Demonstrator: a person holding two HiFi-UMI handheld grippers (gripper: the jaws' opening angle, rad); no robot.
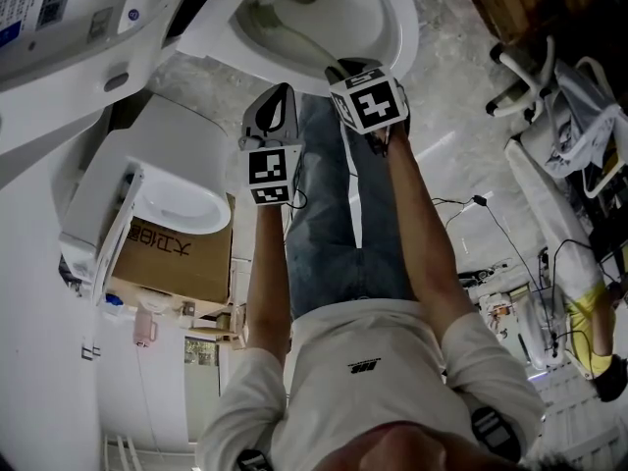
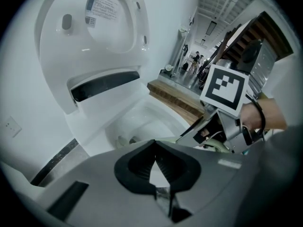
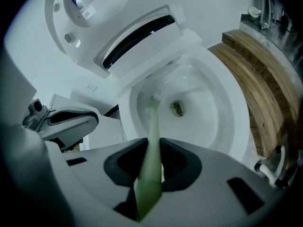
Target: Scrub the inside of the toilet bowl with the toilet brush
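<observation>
A white toilet bowl (image 1: 397, 29) stands open, its lid (image 3: 90, 13) raised against the tank. My right gripper (image 3: 152, 145) is shut on the pale green handle of the toilet brush (image 3: 152, 126). The brush reaches down into the bowl, and its bristle head (image 3: 154, 100) rests on the inner wall just left of the drain hole (image 3: 177, 109). In the head view the right gripper (image 1: 340, 71) hovers at the bowl's near rim. My left gripper (image 1: 279, 98) hangs beside it, left of the bowl. Its jaws (image 2: 154, 148) are shut with nothing in them.
A second white ceramic fixture (image 1: 182, 180) and a cardboard box (image 1: 177, 258) sit on the left. A wooden platform (image 3: 258, 79) curves round the bowl's right side. Cables (image 1: 500, 234) and a white frame (image 1: 564, 116) lie on the floor at right. The person's legs stand before the bowl.
</observation>
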